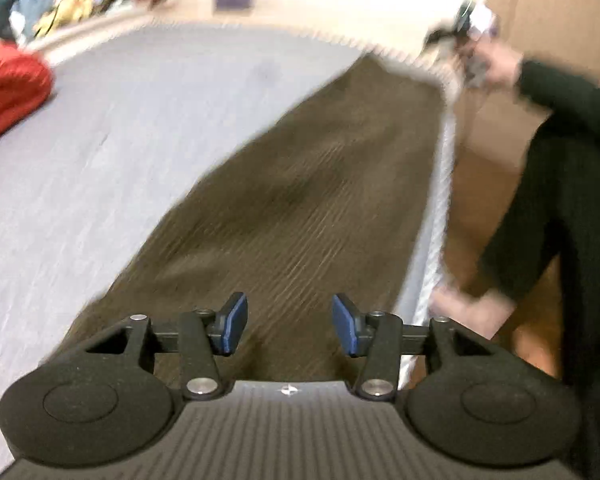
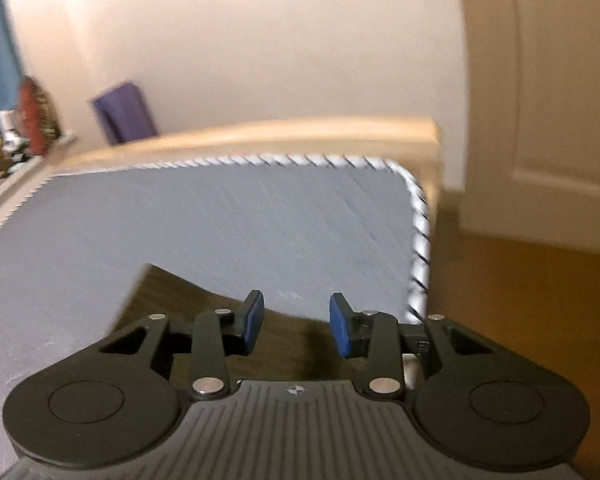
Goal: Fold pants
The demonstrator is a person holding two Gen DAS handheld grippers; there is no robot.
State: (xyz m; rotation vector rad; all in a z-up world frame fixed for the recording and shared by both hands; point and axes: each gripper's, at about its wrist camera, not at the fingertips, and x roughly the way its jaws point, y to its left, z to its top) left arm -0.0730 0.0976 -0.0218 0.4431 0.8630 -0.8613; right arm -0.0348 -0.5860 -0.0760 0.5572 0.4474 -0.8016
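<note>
Brown corduroy pants [image 1: 300,200] lie stretched out along the right edge of a grey mattress [image 1: 140,140]. My left gripper [image 1: 290,322] is open and empty, just above the near end of the pants. In the right wrist view the far end of the pants [image 2: 188,312] lies under my right gripper [image 2: 296,322], which is open and empty near the mattress corner [image 2: 416,200]. The right gripper also shows in the left wrist view [image 1: 466,40], blurred, in the person's hand at the far end.
A red pillow or cloth [image 1: 8,88] lies at the mattress's left side. A wooden bed frame [image 2: 260,132], wall and door [image 2: 540,100] stand beyond. The person's dark-clothed body [image 1: 560,220] is at the right over a wooden floor [image 2: 520,300].
</note>
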